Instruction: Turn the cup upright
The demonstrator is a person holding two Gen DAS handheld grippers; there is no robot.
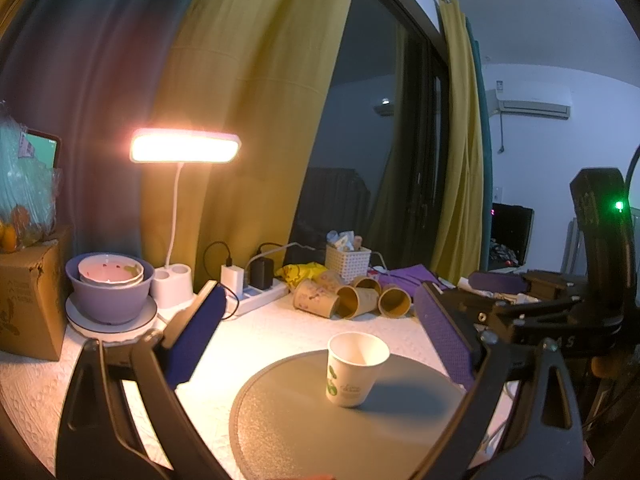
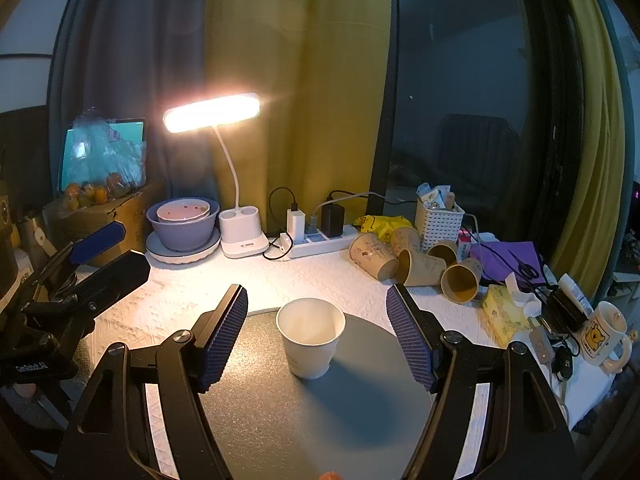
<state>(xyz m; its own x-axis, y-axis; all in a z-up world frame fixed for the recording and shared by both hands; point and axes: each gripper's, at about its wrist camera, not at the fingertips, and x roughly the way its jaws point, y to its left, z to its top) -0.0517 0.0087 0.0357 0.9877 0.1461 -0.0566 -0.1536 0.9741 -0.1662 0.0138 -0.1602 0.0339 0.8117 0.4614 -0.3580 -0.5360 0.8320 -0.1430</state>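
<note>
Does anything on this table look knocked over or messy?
Yes. Behind the grey mat, several brown paper cups lie tipped on their sides in a heap near the white basket. The stacked bowls look food-stained. The white cup on the mat stands upright, untouched by either open tool.

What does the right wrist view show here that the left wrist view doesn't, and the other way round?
Only the right wrist view shows the bear mug and yellow tissue pack at the table's right edge. Only the left wrist view shows the wall air conditioner. Both show the white paper cup standing upright, mouth up, on the round grey mat, the lit desk lamp, the stacked bowls, and the tipped brown cups. Both grippers are open.
</note>
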